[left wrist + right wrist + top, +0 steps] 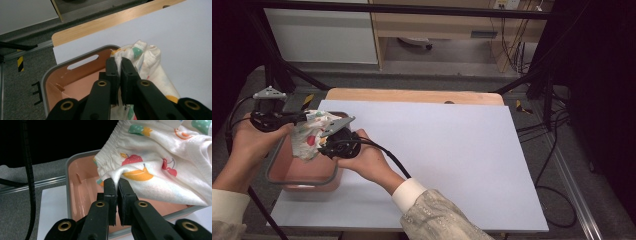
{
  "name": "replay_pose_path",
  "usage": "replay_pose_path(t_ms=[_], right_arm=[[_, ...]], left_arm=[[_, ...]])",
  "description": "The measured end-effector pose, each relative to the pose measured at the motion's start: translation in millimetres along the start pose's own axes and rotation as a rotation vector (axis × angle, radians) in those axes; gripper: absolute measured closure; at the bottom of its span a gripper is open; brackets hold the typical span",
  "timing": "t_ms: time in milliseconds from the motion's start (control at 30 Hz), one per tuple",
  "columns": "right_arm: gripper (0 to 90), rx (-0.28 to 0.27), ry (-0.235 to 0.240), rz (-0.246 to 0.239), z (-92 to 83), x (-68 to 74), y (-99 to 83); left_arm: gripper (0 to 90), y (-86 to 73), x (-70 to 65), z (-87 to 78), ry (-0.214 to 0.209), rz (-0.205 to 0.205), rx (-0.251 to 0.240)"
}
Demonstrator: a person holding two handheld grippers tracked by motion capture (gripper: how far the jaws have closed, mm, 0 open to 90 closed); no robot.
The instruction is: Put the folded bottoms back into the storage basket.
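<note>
A small white garment (pixel 312 135) printed with fruit hangs over a pink bin (pixel 287 175) with a grey rim at the table's left edge. My left gripper (pixel 304 117) is shut on the garment's upper edge; in the left gripper view the jaws pinch the white cloth (pixel 147 57) above the bin's handle wall (pixel 82 62). My right gripper (pixel 324 142) is shut on a fold of the garment lower down. The right gripper view has its jaws pinching cloth (pixel 160 170) beside an elastic waistband, with the bin (pixel 82 192) beneath.
A large white sheet (pixel 452 150) covers the wooden table (pixel 412 95). A black cable (pixel 387 155) trails from my right gripper across the sheet. Black frame bars and floor cables (pixel 552 130) lie to the right of the table.
</note>
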State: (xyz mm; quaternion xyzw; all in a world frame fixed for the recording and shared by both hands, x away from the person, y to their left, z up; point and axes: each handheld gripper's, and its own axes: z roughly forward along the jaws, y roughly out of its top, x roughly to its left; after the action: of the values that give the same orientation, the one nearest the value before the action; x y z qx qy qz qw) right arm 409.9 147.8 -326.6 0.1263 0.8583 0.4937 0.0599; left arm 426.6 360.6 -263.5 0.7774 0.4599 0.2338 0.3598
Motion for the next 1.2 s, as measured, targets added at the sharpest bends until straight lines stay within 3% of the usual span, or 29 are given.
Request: replay_pose_path(t_ms=[1200], right_arm=[[86.7, -0.01, 0.003, 0.017, 18.8, 7.2, -5.3]], left_arm=[[86.5, -12.2, 10.3, -1.2, 0.011, -0.014, 0.02]])
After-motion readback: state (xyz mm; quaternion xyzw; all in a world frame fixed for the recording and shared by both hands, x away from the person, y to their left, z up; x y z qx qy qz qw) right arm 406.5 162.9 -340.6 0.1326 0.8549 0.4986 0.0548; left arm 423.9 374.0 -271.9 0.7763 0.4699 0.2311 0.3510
